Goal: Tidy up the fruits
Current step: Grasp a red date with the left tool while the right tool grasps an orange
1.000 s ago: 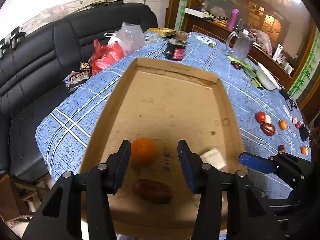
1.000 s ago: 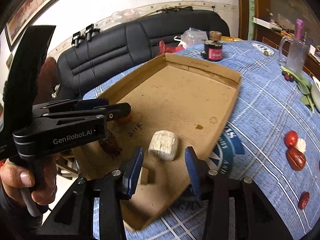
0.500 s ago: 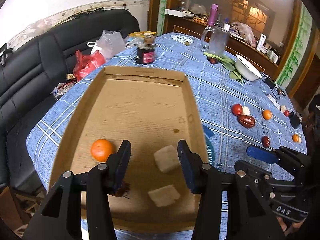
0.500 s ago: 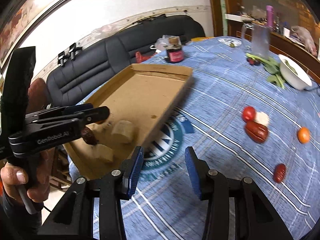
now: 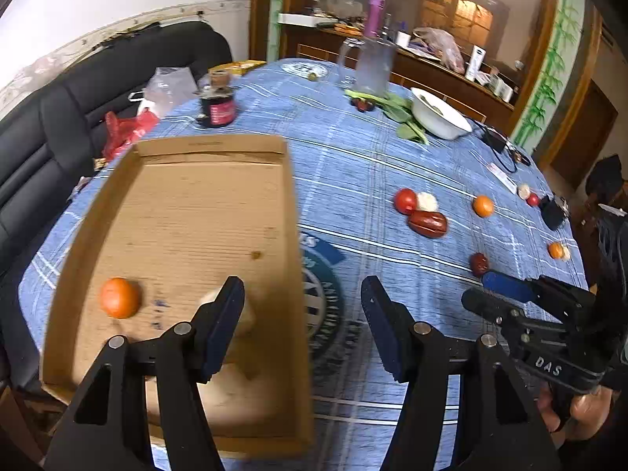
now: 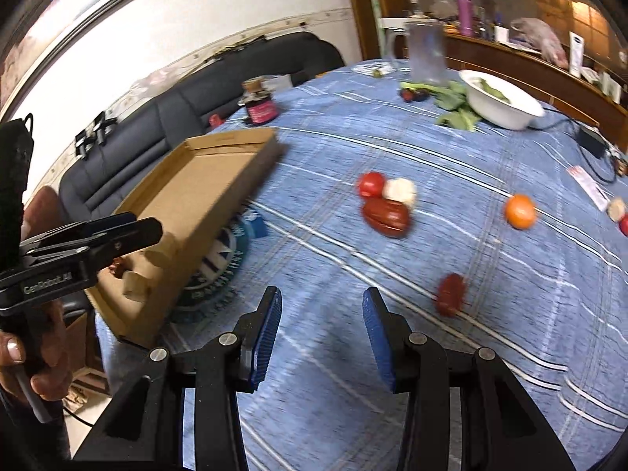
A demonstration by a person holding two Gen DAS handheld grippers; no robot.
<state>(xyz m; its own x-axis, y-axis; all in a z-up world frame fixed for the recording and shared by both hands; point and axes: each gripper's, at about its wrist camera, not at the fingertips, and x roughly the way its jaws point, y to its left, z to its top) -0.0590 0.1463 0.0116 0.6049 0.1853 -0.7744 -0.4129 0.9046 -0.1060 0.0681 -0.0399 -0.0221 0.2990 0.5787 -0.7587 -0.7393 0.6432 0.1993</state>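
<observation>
A cardboard tray (image 5: 188,212) lies on the blue cloth; it also shows in the right wrist view (image 6: 204,188). In it are an orange fruit (image 5: 119,303) and pale chunks (image 5: 243,314). On the cloth lie a red tomato (image 5: 405,201), a white piece (image 5: 427,201), a large red date (image 5: 428,223), a small date (image 5: 479,263) and an orange fruit (image 5: 482,206). My left gripper (image 5: 302,329) is open and empty over the tray's right wall. My right gripper (image 6: 322,337) is open and empty above the cloth, short of the small date (image 6: 451,294).
A dark jar (image 5: 216,106), a glass jug (image 5: 371,68), greens (image 5: 396,112) and a white bowl (image 5: 439,117) stand at the far side. More small fruits (image 5: 557,250) and a black device (image 5: 551,214) lie at the right edge. A black sofa (image 5: 47,125) is left of the table.
Both grippers have swung right, away from the tray's inside toward the loose fruits on the cloth. Both stay open and empty.
</observation>
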